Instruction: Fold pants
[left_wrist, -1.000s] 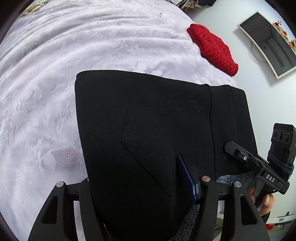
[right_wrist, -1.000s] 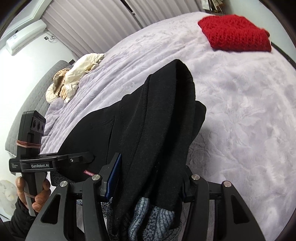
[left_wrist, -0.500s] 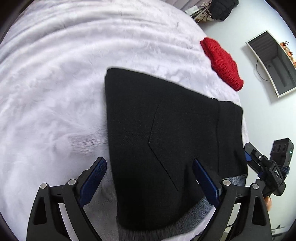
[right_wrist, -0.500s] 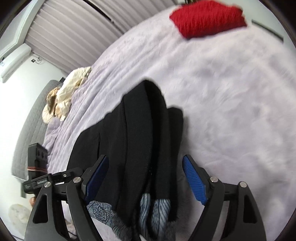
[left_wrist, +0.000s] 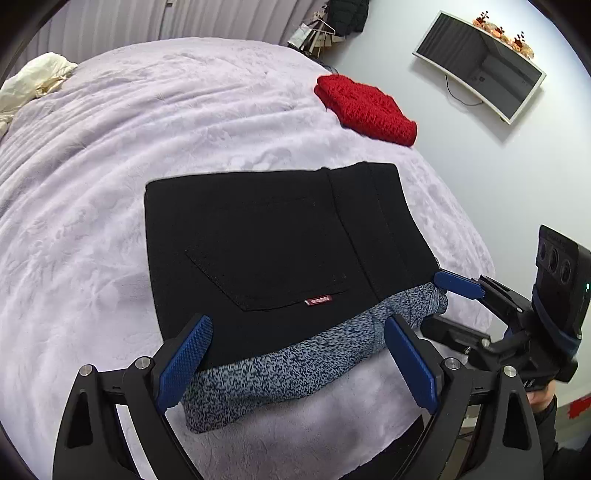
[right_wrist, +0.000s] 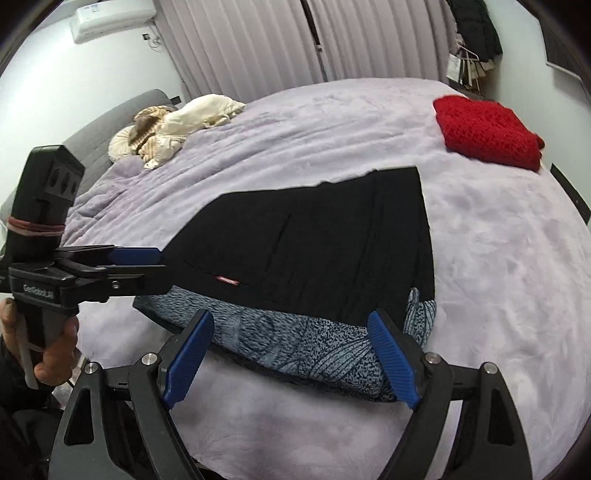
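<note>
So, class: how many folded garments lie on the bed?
2: the black pants near the bed's front edge before both open claws, and a red knit at the far corner. The cream bundle looks unfolded.

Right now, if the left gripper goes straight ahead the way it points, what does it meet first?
Probably the folded pants: the open left gripper points at their near edge, where the speckled lining shows between its fingers. Its height above the bed is unclear.

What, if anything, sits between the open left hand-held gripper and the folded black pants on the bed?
Nothing visible does. The left hand-held gripper is open just short of the near edge of the black pants, over their speckled blue-grey lining. The red knit lies beyond the pants, clear of the approach.
</note>
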